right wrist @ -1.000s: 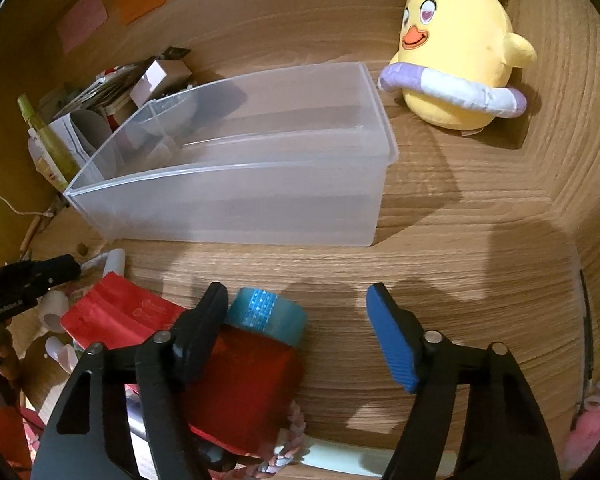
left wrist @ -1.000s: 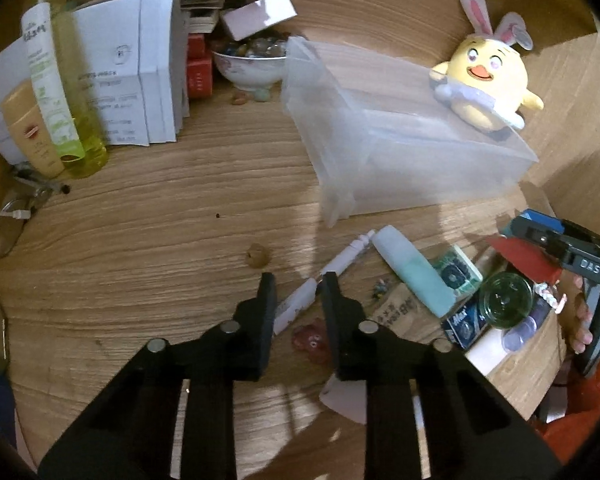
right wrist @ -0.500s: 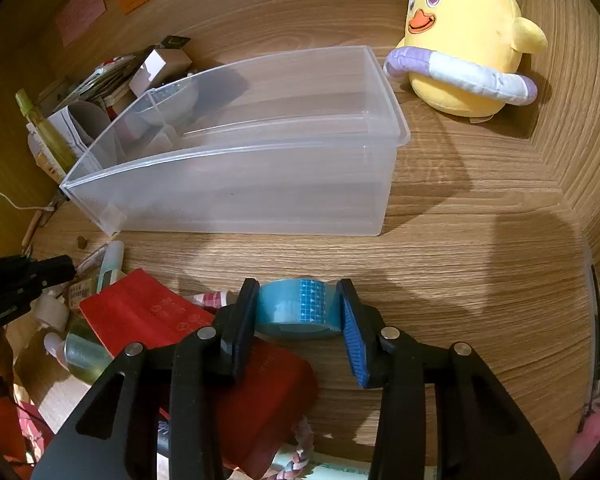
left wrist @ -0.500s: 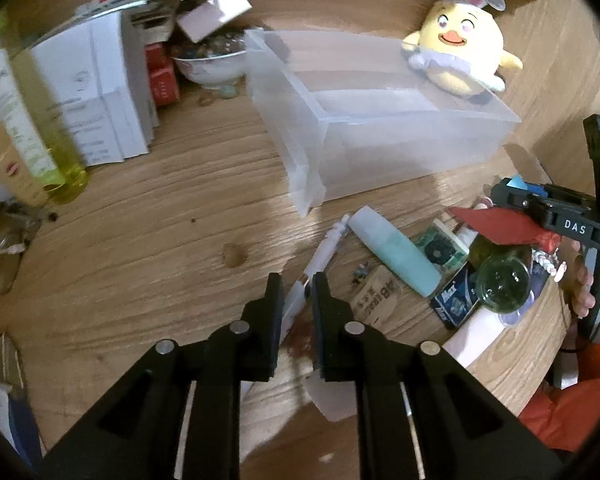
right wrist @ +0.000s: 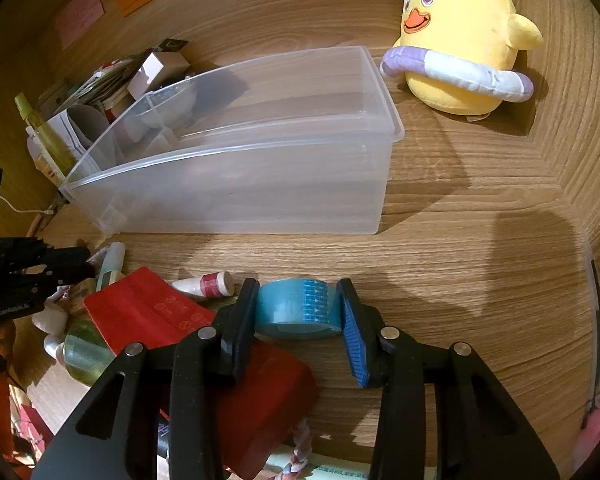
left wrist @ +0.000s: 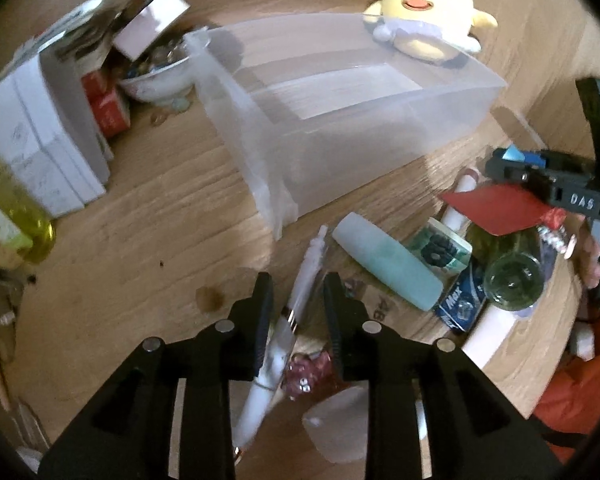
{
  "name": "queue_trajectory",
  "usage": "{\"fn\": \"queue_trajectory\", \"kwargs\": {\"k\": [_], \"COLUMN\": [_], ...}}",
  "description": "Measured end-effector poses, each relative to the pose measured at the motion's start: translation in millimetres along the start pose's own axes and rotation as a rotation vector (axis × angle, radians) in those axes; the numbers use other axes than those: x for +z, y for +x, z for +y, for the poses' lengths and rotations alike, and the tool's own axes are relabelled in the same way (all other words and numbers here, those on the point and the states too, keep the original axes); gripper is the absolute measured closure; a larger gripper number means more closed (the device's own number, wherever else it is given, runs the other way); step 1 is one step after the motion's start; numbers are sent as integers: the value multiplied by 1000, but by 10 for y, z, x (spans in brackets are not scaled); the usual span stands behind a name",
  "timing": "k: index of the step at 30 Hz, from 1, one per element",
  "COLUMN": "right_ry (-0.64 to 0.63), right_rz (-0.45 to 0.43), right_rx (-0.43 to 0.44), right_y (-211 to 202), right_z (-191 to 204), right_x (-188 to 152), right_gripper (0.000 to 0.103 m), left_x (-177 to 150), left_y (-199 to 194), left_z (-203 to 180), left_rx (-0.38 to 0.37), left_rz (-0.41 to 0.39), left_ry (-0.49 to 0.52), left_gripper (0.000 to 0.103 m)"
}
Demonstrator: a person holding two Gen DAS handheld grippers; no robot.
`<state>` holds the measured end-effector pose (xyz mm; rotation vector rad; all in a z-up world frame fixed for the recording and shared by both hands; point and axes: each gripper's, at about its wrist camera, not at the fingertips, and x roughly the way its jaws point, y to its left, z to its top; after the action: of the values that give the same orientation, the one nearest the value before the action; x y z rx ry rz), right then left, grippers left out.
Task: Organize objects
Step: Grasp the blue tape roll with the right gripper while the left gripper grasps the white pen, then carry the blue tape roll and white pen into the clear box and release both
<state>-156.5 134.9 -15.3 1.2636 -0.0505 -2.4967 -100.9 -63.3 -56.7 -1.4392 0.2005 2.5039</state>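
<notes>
In the right wrist view, a blue tape roll (right wrist: 296, 307) is clamped between the two fingers of the right gripper (right wrist: 298, 312) at lower centre, above a red packet (right wrist: 156, 312) lying on the wooden table (right wrist: 480, 280). A clear plastic bin (right wrist: 240, 184) is seen across the middle of the frame, with a yellow plush chick (right wrist: 460, 40) at upper right. In the left wrist view, the left gripper (left wrist: 298, 300) is held at lower centre with its fingers parted around a white pen (left wrist: 300, 300), and contact with the pen cannot be made out.
</notes>
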Motion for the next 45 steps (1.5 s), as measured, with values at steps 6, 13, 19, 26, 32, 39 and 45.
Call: {"fn": "queue_trajectory", "kwargs": {"k": [6,13,19,26,32,39,45], "right_ry": [10,-4,-14,-26,-40,-56,-76], "right_rz": [-18,-58,-94,-162,-215,-270,-313], "right_rx": [-6,-22,-23,-22,-13,3,11], "right_y": [-53,-183,-305,-490,-625,-761,-845], "right_z": [-9,37,89,126,169,219,263], "right_x": [-7,28,51,112,186,321,482], "right_gripper": [67,67,67,67,67,67,67], "left_x": [-62,-231,-318,-237,-111,81,260], "left_y": [-16,-152,-400,-687,-967,-1210,-1380], "left_z": [-77,39,172,211,163,71,-23], "left_rx": [38,37,53,51,33,-3,-23], "left_rz": [-15,-60,-127,-226,-332,-423,-472], "left_ry": [9,-74,-152,-214,-222,-209,-188], "left_gripper": [88,90,90,90,90,92,93]}}
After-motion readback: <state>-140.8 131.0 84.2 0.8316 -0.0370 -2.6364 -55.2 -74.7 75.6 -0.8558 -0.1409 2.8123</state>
